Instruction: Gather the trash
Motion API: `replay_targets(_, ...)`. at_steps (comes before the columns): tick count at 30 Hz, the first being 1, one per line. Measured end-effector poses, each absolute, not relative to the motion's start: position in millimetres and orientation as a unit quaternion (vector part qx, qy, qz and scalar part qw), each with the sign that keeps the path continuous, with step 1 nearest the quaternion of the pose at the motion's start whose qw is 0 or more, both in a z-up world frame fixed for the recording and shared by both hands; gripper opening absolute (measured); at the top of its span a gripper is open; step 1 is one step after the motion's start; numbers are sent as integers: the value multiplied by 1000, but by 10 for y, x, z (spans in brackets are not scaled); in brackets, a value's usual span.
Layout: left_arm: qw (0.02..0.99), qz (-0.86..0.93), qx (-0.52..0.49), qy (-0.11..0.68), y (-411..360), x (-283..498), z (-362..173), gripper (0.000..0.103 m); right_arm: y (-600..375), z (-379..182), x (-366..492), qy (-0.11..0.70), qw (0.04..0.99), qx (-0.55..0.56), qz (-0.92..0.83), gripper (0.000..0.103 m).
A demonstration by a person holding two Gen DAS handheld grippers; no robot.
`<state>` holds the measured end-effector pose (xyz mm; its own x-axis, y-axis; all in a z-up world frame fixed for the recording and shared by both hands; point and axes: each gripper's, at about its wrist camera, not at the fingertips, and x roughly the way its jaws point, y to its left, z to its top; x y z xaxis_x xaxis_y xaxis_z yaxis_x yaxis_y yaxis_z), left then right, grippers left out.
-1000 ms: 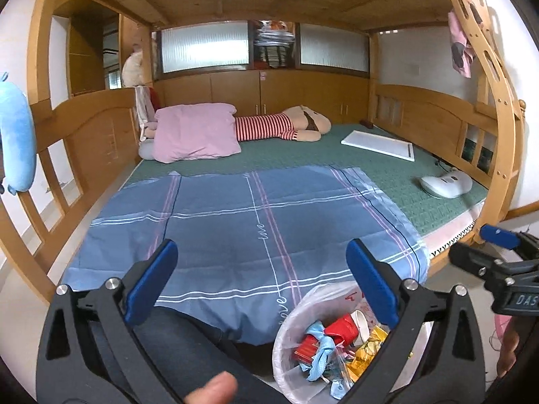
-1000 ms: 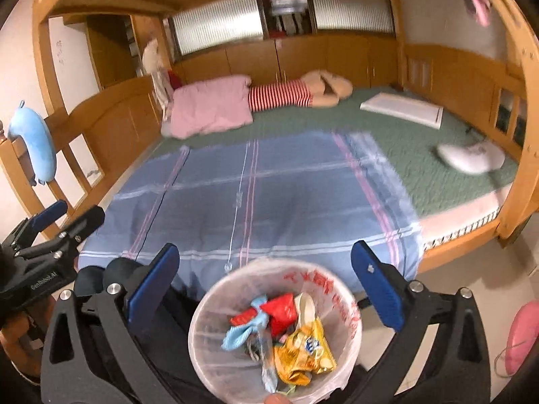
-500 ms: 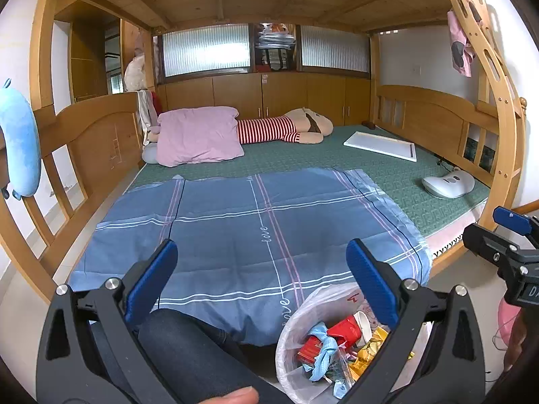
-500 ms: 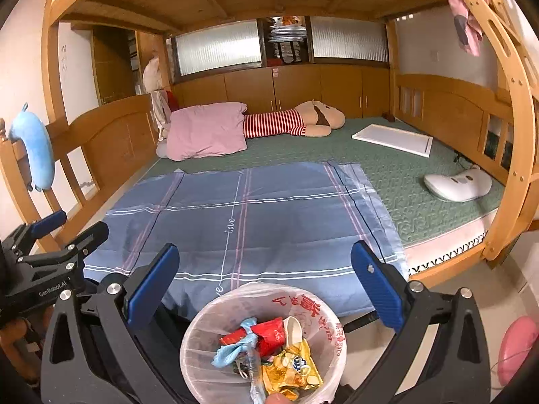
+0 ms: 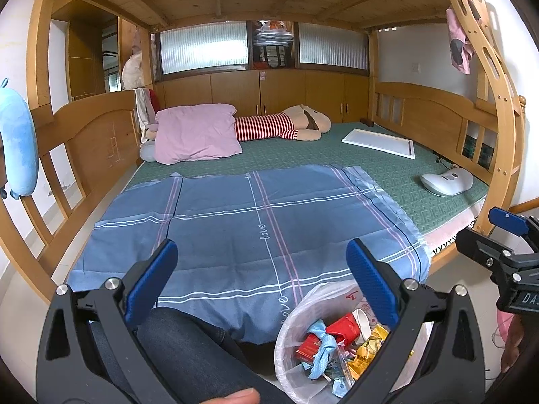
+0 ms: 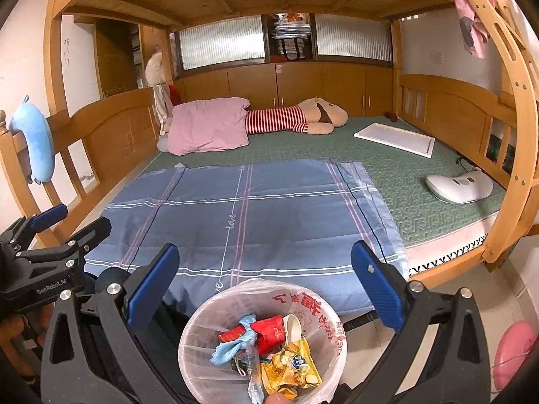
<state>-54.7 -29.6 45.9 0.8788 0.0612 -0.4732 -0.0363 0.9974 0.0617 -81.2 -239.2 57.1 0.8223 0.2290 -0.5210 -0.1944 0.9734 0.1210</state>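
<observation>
Below the foot of the bed, at 6 o'clock in the right wrist view, stands the trash bin (image 6: pixel 262 340), lined with a clear plastic bag with red print. It sits low between the fingers of the right gripper (image 6: pixel 262 282), nearer the camera than the blue pads (image 6: pixel 151 279); no contact. Jaws spread wide, holding nothing.

Bin contents: red wrapper (image 6: pixel 266 331), pale blue cloth strip (image 6: pixel 232 345), white paper cup (image 6: pixel 293 326), yellow snack packet (image 6: pixel 289 367).

Left wrist view: bin (image 5: pixel 323 336) at 5 o'clock, partly behind the right-hand finger of the left gripper (image 5: pixel 262 282). Jaws spread wide, empty. A dark trouser leg (image 5: pixel 188 346) lies at 7 o'clock between the fingers.

Beyond the bin, at 12 o'clock, a blue plaid sheet (image 6: pixel 249 215) covers the near half of the green mattress (image 6: pixel 404 175). Farther back: pink pillow (image 6: pixel 209 124), striped plush toy (image 6: pixel 296 118). At 2 o'clock: white board (image 6: pixel 394 138), white koala-shaped pad (image 6: pixel 458 185). A blue plush (image 6: pixel 33 138) hangs on the wooden rail at 9 o'clock.
</observation>
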Motion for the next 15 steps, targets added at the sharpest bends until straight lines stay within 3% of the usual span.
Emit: replay_targets(15,968,22,27,249,-313,-552,433,100,-2413,530,-789,281,953,33,106,100)
